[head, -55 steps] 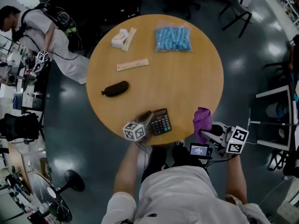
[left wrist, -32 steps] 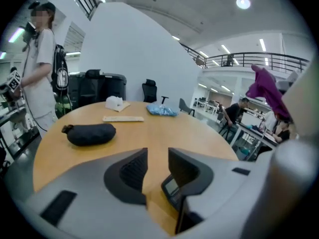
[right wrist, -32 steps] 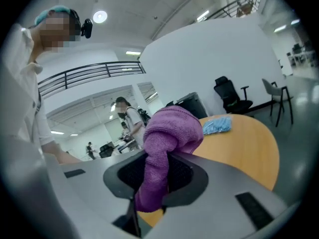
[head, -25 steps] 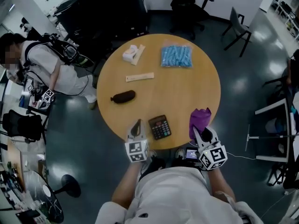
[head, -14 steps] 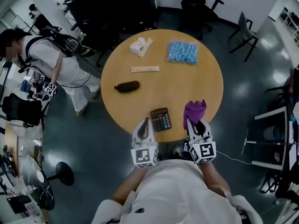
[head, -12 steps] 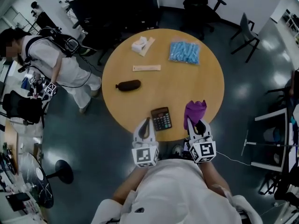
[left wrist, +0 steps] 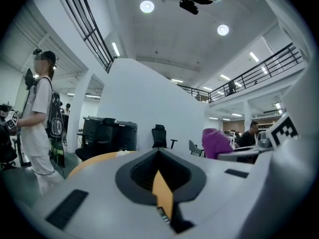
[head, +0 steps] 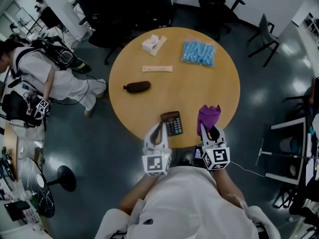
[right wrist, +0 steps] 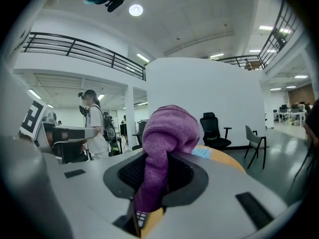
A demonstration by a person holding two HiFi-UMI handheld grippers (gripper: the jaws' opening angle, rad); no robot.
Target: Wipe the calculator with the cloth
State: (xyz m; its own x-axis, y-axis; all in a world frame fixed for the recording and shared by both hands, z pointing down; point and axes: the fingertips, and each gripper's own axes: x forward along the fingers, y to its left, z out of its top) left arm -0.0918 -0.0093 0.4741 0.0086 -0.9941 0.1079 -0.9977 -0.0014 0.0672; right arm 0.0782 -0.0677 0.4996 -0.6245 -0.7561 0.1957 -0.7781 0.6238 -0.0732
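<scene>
A black calculator point(head: 172, 123) lies flat near the front edge of the round wooden table point(head: 214, 83). My left gripper point(head: 159, 129) hovers just left of it at the table's edge, shut and empty; its jaws meet in the left gripper view point(left wrist: 160, 179). The right gripper point(head: 209, 126) is shut on a purple cloth point(head: 208, 115), bunched and sticking up above the jaws point(right wrist: 167, 133), to the right of the calculator. Both grippers point roughly level across the table. The cloth point(left wrist: 217, 142) also shows at the right of the left gripper view.
On the table lie a dark brown pouch point(head: 137, 86), a flat beige strip point(head: 157, 68), a white object point(head: 153, 44) and a bag of blue items point(head: 198, 53). A person point(head: 42, 71) stands left of the table. Office chairs point(head: 219, 9) stand beyond it.
The left gripper has risen and come closer to the calculator's left side. The right gripper with the cloth has barely shifted. The person at left has moved further left.
</scene>
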